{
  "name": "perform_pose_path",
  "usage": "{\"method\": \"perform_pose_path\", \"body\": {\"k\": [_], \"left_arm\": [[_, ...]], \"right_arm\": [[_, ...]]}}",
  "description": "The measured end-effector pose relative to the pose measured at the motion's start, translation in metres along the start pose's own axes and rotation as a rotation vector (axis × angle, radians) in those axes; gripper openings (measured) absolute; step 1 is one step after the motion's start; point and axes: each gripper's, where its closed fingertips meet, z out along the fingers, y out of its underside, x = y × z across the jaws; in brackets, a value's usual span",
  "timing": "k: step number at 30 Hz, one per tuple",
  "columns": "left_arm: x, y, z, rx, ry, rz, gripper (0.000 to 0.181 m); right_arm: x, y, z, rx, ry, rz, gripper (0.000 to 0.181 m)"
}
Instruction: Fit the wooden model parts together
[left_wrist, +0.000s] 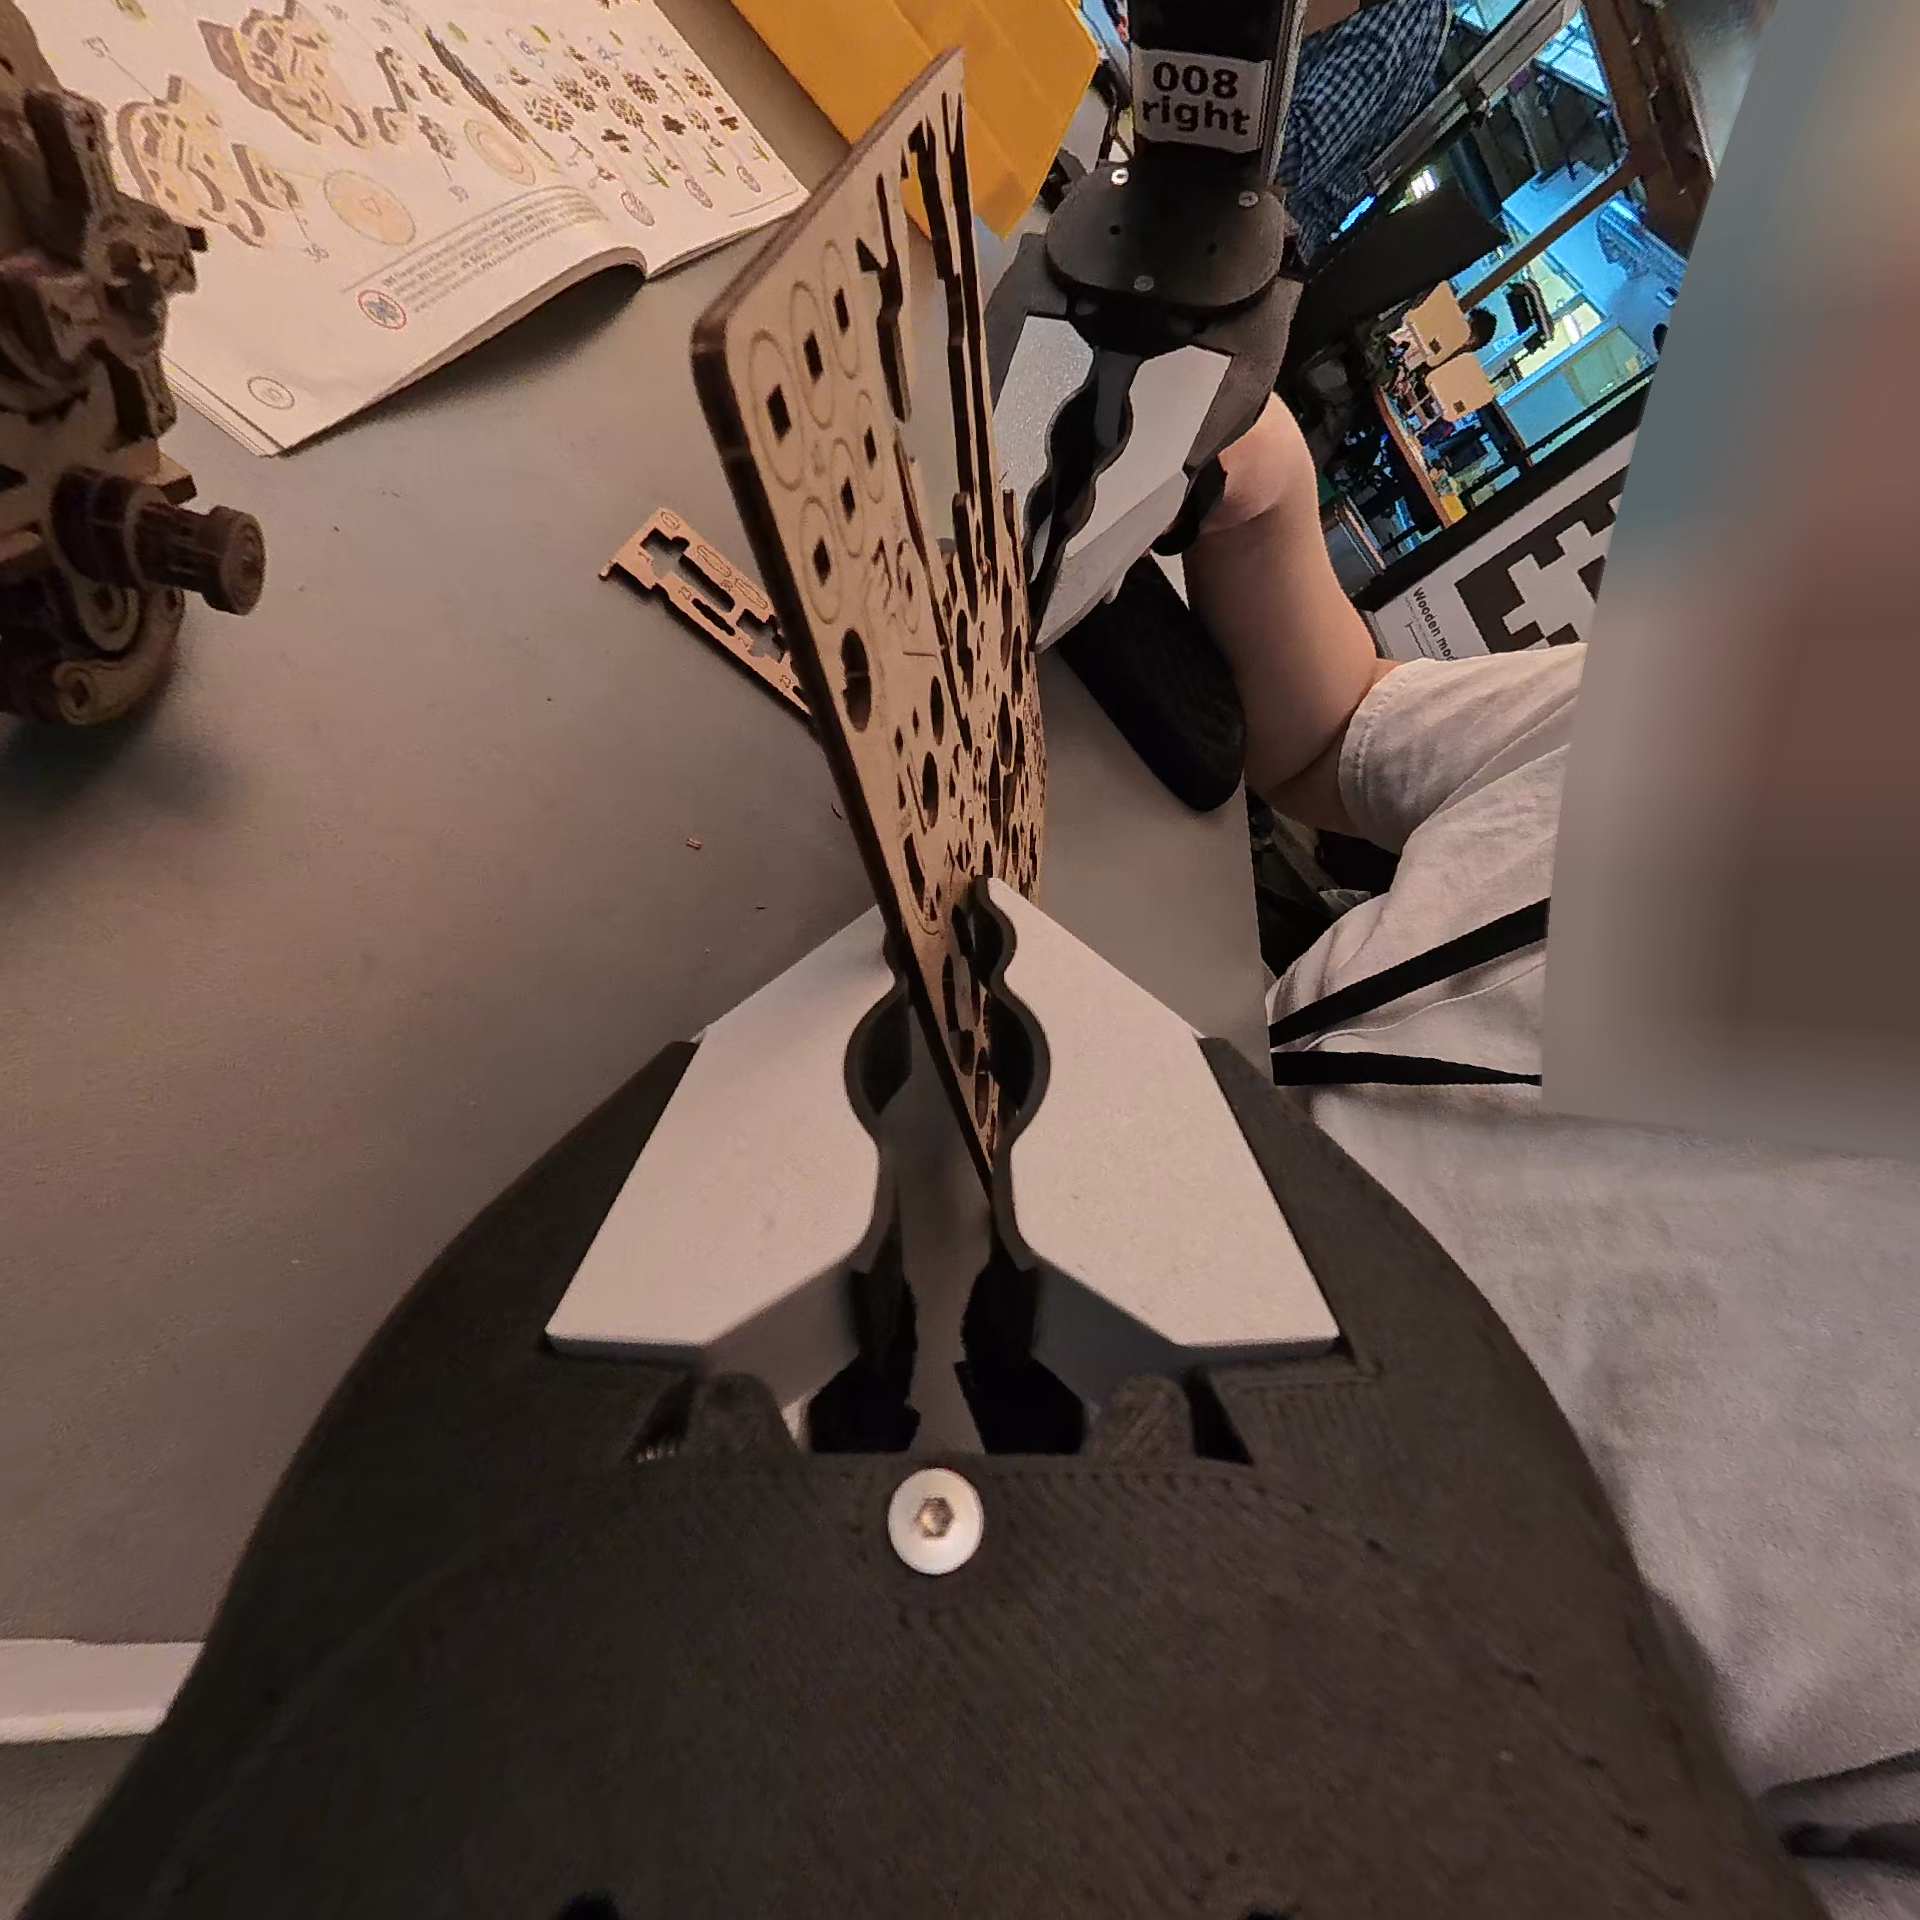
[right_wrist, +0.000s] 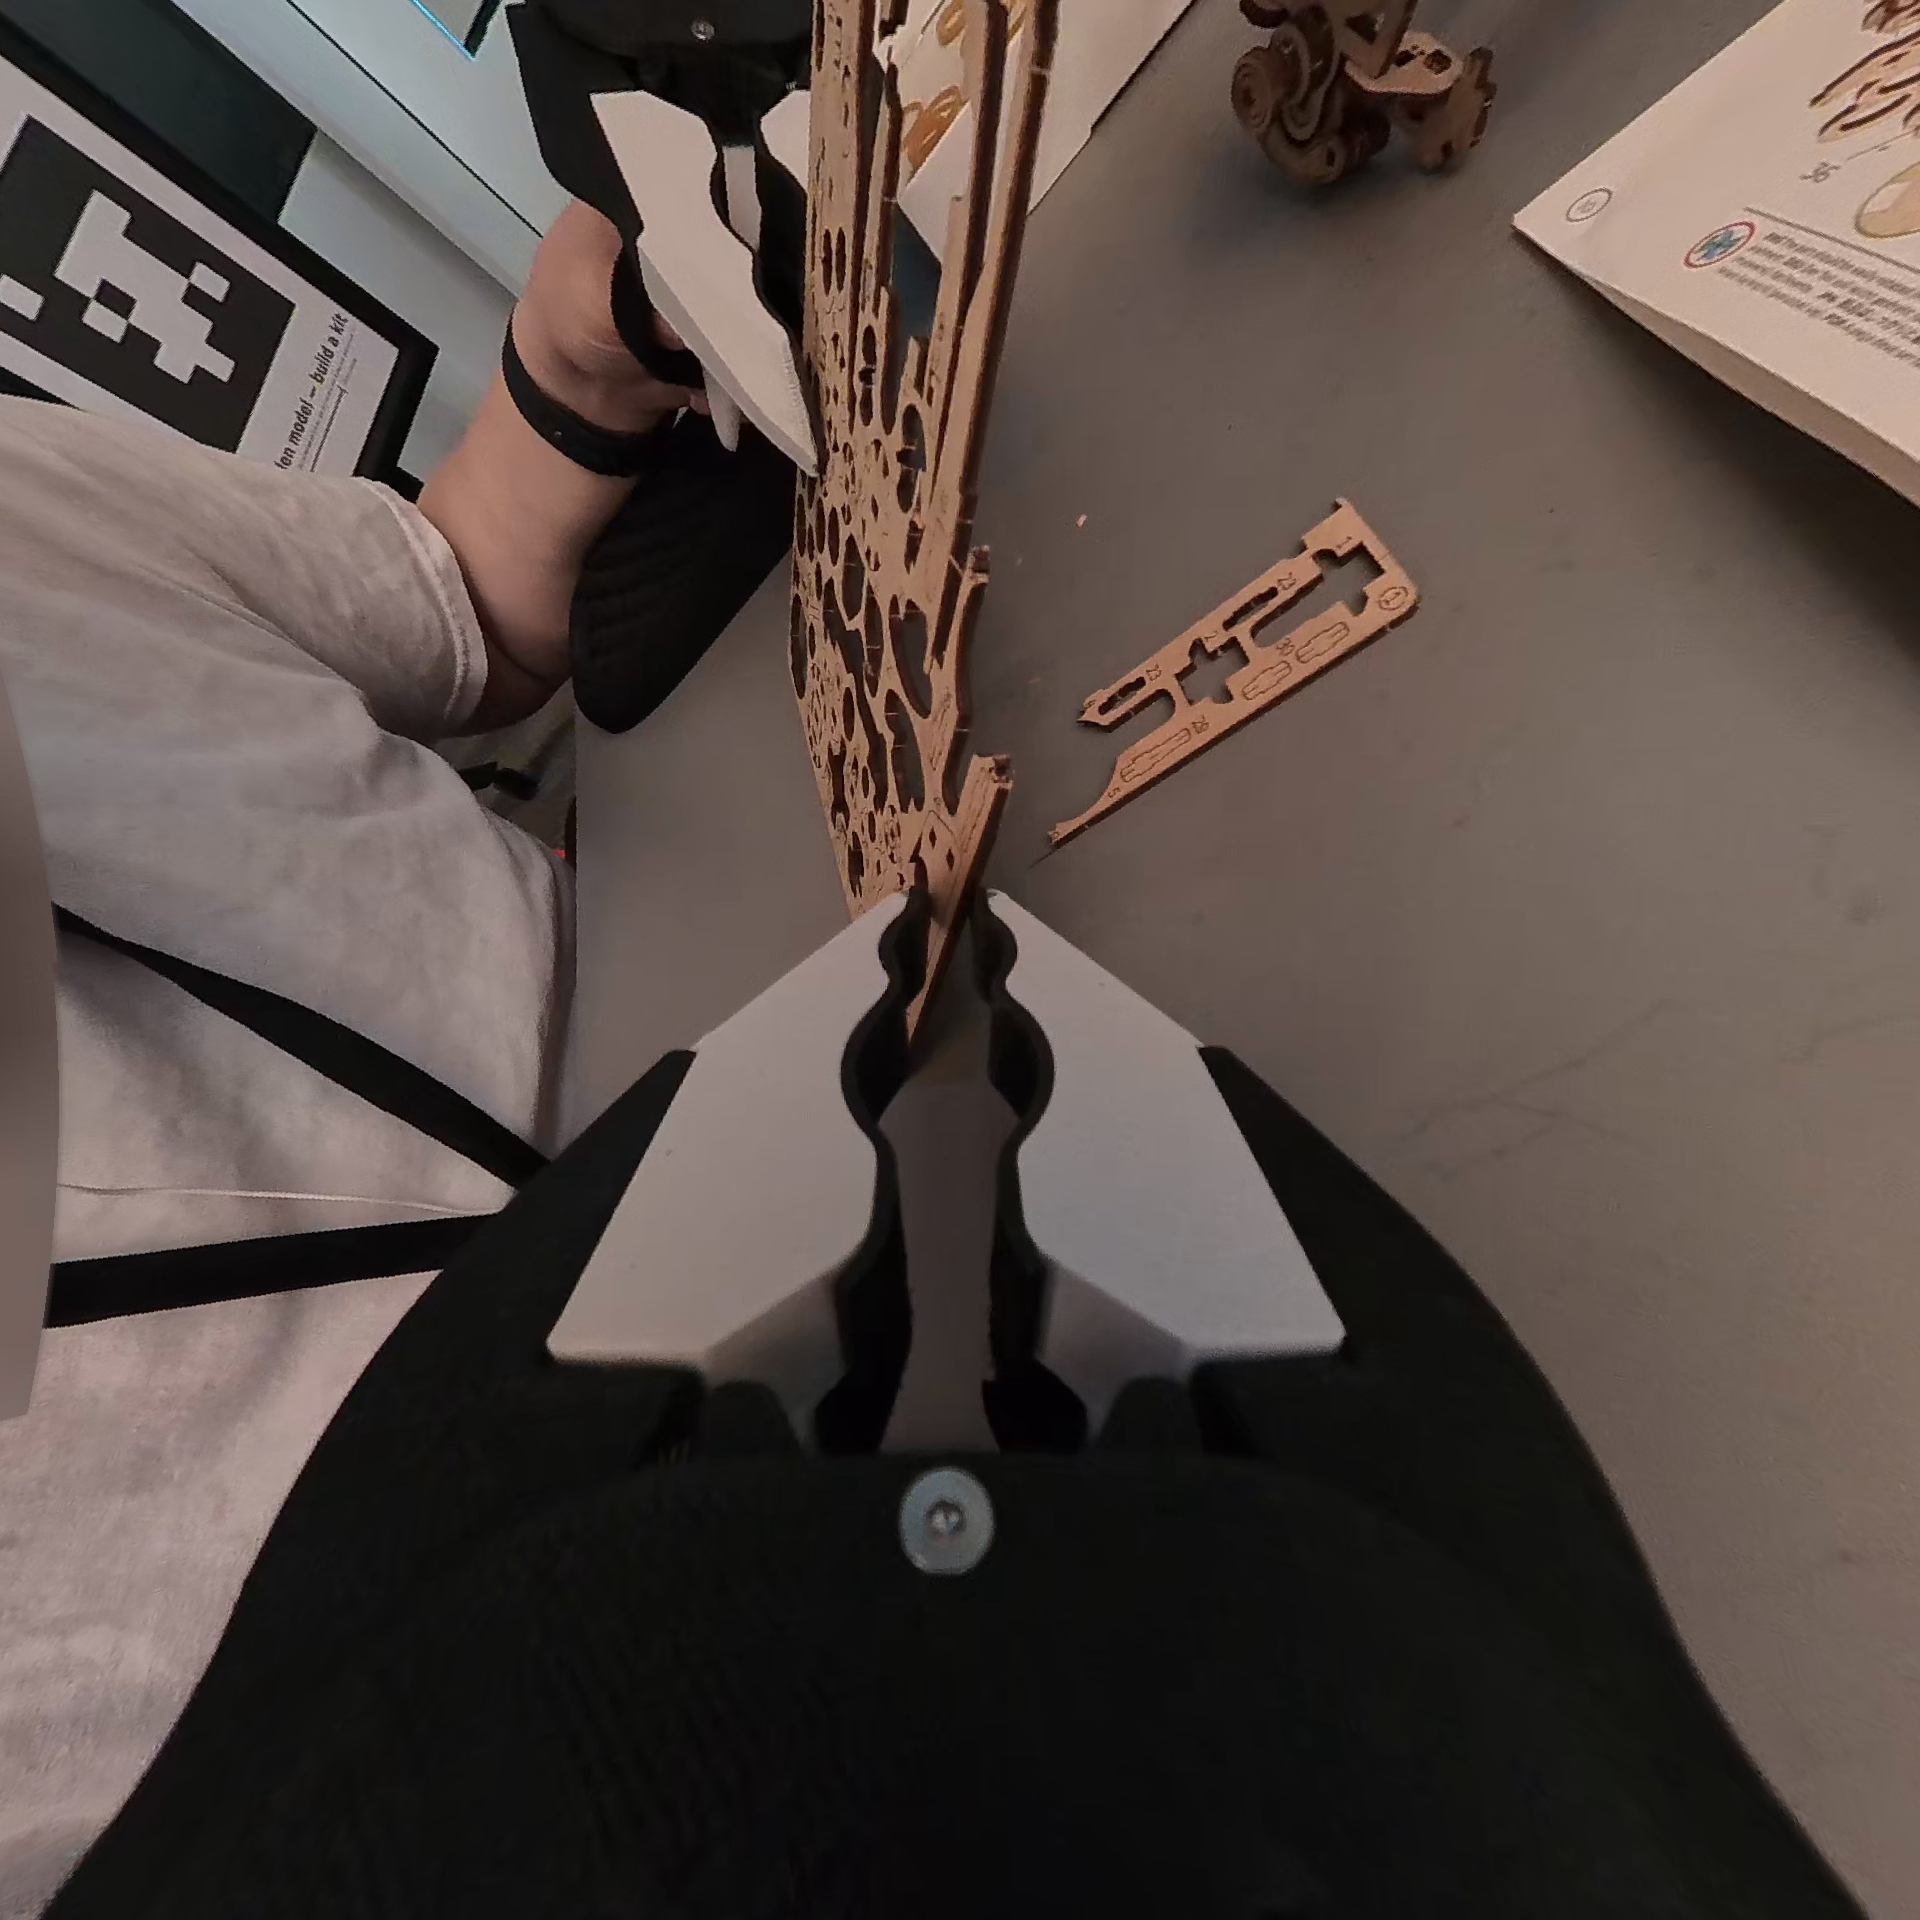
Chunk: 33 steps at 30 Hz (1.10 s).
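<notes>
A laser-cut wooden parts sheet (left_wrist: 862, 499) with many punched-out holes stands on edge above the grey table (left_wrist: 416, 883). My left gripper (left_wrist: 940, 935) is shut on its near edge. My right gripper (right_wrist: 948, 909) is shut on a thin strip at the opposite end of the same sheet (right_wrist: 894, 520). Each gripper shows in the other's view: the right one (left_wrist: 1049, 561) behind the sheet, the left one (right_wrist: 800, 416) at the upper left. A partly built wooden model (left_wrist: 83, 416) stands on the table, and also shows in the right wrist view (right_wrist: 1351, 83).
A small wooden offcut strip (right_wrist: 1247, 675) lies flat on the table beside the sheet. An open instruction booklet (left_wrist: 364, 156) lies at the far side, a yellow envelope (left_wrist: 935, 83) behind it. A black pad (left_wrist: 1164, 686) and a person's arm (left_wrist: 1299, 623) are at the table edge. Tip to tip, the grippers are about 12 cm apart.
</notes>
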Motion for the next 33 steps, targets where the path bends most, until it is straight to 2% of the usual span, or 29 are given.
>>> {"method": "perform_pose_path", "body": {"k": [10,17,22,25,30,33], "left_arm": [[0.002,-0.005,-0.003,0.035,0.017,-0.009,0.013],[0.003,-0.002,-0.003,0.01,0.008,0.003,0.018],[0.003,0.004,-0.003,-0.031,-0.006,0.004,0.017],[0.004,0.008,-0.004,-0.061,-0.023,0.025,0.008],[0.0,0.021,-0.002,-0.142,-0.044,0.009,0.015],[0.0,0.023,0.0,-0.152,-0.039,0.01,0.013]], "right_arm": [[0.0,0.0,0.0,-0.001,0.011,-0.016,0.006],[0.001,0.0,0.0,-0.004,0.017,-0.024,0.006],[0.001,0.0,0.0,-0.004,0.021,-0.027,0.006],[0.001,-0.001,0.0,0.004,0.027,-0.041,0.006],[0.005,-0.001,0.0,-0.002,0.05,-0.056,0.007],[0.005,-0.002,-0.001,0.005,0.053,-0.063,0.007]]}}
